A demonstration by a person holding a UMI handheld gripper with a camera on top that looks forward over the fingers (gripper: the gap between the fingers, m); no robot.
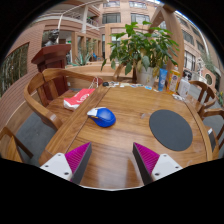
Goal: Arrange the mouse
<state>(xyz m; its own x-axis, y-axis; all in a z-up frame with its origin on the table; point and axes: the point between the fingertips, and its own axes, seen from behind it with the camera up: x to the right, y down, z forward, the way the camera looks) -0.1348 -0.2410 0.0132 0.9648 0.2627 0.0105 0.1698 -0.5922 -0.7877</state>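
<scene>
Gripper point(110, 160) hovers over the wooden table point(120, 140), fingers spread wide with bare tabletop in the gap, pink pads point(78, 157) facing in. Ahead of the fingers and a little left sits the blue mouse point(104, 117). Right of the mouse lies a round dark mat point(170, 129). Left of the mouse, near the table edge, a red-and-white packet point(79, 98). Beyond the mouse, at the far side, a potted plant point(143, 48). A chair point(32, 120) stands left of the table.

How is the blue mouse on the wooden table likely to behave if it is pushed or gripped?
The blue mouse looks rigid and small, so probably light. Its rounded, glossy shell may slip between the pads of the open hand-held gripper. On the smooth table it would likely slide, not roll.
</scene>
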